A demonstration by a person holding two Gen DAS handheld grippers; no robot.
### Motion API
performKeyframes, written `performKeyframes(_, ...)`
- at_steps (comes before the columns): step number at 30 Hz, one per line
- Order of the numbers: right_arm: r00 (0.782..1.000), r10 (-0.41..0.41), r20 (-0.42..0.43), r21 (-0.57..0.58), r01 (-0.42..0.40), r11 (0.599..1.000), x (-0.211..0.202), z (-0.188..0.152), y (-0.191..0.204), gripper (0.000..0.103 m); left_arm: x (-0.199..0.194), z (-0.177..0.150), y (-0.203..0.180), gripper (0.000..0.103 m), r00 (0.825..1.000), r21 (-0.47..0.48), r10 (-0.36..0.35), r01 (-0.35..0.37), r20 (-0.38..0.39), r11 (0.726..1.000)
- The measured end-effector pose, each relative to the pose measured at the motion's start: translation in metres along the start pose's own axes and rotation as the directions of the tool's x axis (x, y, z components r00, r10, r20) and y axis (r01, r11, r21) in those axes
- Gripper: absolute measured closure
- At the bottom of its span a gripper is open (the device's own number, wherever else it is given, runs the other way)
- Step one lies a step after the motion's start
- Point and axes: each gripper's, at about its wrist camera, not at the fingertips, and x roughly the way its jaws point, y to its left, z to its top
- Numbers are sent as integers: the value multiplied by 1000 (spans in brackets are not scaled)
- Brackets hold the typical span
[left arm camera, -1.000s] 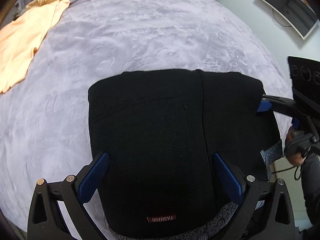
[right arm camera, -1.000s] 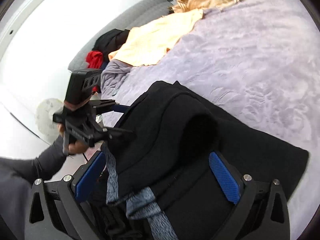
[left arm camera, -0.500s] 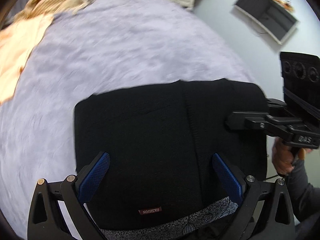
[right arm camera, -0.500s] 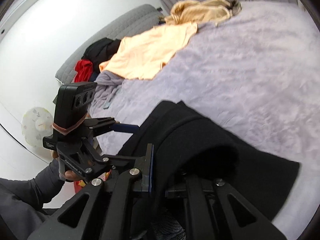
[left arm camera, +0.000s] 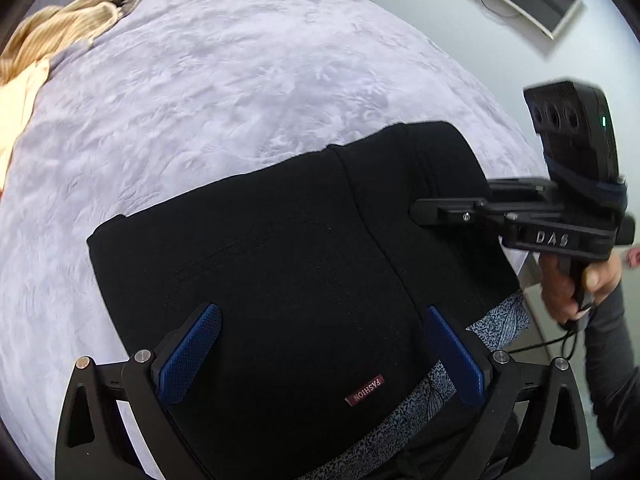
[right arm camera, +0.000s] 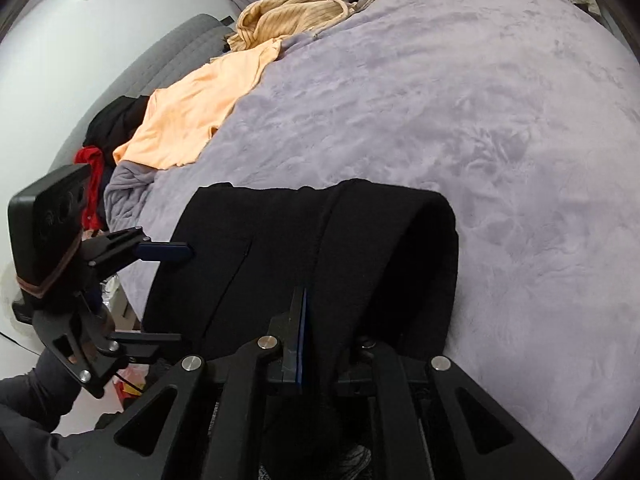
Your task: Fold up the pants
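Nearest the left wrist camera, the left gripper (left arm camera: pixel 318 356) stands spread wide, its blue pads (left arm camera: pixel 188 354) hovering over the waist end of the black pants (left arm camera: pixel 280 248) and pinching nothing. A small red label (left arm camera: pixel 365 389) and a speckled grey waistband lining (left arm camera: pixel 404 412) show at that near edge. Close by in the right wrist view, the right gripper (right arm camera: pixel 320 344) is clenched on a fold of the same pants, with cloth bunched between its pads. The pants lie in a thick folded block at the near edge of the bed (left arm camera: pixel 248 80), and the side under the right gripper bulges up in a rounded roll.

The fabric looks soft, thick and limp, so it will likely sag and slide over itself wherever it is unsupported. It seems light enough to lift by one pinch. The firmer waistband and the folded corners look like the best places to take hold, one on each side, so the layers stay square.

Farther off, the lilac bed cover stretches away. An orange shirt (right arm camera: pixel 200 120) and a crumpled tan garment (right arm camera: pixel 296 12) lie at its far side, well apart from the pants.
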Motion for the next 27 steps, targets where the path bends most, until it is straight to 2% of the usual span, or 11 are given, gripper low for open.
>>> performKeyframes(3, 994, -93, 54, 6, 93, 996, -13, 0, -2, 63, -21, 1, 10, 1, 998, -41, 27, -24, 64, 999)
performKeyframes(5, 960, -242, 139, -15, 246, 969, -31, -1, 7, 43, -30, 5, 22, 1, 992, -103, 71, -60, 105, 993)
performKeyframes(7, 924, -314, 220, -69, 335, 940, -45, 0, 23, 37, -30, 8, 37, 1, 985, -192, 123, -98, 123, 977)
performKeyframes(10, 924, -264, 279, -178, 319, 931, -46, 9, 56, 20, -13, 14, 51, 1, 982, -270, 162, -133, 91, 954)
performKeyframes(13, 920, -287, 266, -299, 362, 883, -18, 25, 78, 20, 2, 15, 50, 1, 955, -242, 285, -258, 84, 935)
performKeyframes(16, 895, -403, 193, -252, 442, 861, 14, 46, 58, 20, 11, 17, 49, 1, 927, -205, 367, -345, 80, 916)
performKeyframes(18, 893, -420, 161, -146, 443, 885, 12, 50, 33, 20, 10, 14, 56, 1, 931, -205, 356, -334, 82, 920)
performKeyframes(21, 954, -276, 117, -8, 279, 960, -2, 33, 4, 20, 12, 10, 65, 1, 944, -213, 320, -298, 78, 931)
performKeyframes(22, 967, -236, 97, -1, 238, 971, -2, 24, 1, 34, 12, 10, 68, 1, 949, -222, 305, -283, 74, 933)
performKeyframes(23, 965, -245, 97, -15, 248, 969, -2, 12, 4, 50, 13, 10, 72, 1, 954, -234, 294, -271, 66, 934)
performKeyframes(27, 950, -285, 129, -51, 293, 955, -14, -17, 31, 62, 10, 10, 73, 1, 959, -258, 279, -255, 59, 932)
